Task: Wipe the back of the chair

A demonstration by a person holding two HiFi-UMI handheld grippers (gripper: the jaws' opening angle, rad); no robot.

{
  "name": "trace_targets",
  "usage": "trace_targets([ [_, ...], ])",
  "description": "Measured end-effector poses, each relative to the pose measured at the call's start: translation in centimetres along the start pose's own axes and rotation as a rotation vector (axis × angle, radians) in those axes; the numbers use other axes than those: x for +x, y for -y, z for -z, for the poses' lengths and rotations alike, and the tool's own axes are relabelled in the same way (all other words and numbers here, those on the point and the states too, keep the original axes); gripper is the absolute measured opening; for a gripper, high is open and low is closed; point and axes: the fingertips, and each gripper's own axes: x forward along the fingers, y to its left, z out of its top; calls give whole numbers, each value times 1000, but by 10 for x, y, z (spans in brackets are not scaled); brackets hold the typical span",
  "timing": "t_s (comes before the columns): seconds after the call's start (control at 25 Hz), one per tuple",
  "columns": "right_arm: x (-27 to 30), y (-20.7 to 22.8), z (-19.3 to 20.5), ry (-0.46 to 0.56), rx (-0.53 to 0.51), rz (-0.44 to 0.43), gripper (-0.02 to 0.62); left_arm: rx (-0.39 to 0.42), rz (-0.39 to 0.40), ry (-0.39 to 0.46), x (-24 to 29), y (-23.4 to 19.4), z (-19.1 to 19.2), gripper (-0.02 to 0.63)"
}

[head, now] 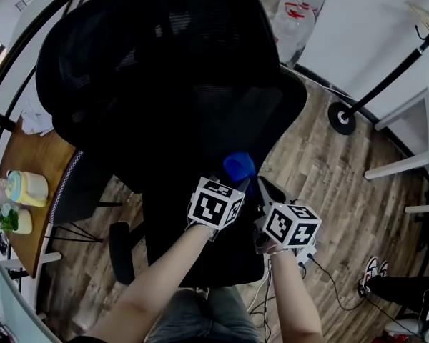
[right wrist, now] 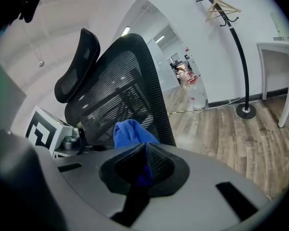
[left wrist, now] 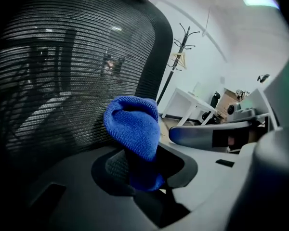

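The left claw (left wrist: 142,171) and the right claw (right wrist: 145,166), two in all, each clamped the one blue microfibre cloth (left wrist: 134,125), just beside the single black mesh chair back (head: 173,70).

No words or numbers can be read anywhere. The red print on the bottles (head: 294,9) is too blurred to make out.
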Motion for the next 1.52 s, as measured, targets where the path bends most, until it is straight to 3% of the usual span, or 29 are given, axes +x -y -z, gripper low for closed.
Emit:
trace_targets([
  [0.88,38,-65,17,-83,-73,-124,31,-143,-158,64,-62,-69,23,123],
  [1.52,66,-139,38,-149,-140,-231,31,-265,-282,123,-130,-134,49,123],
])
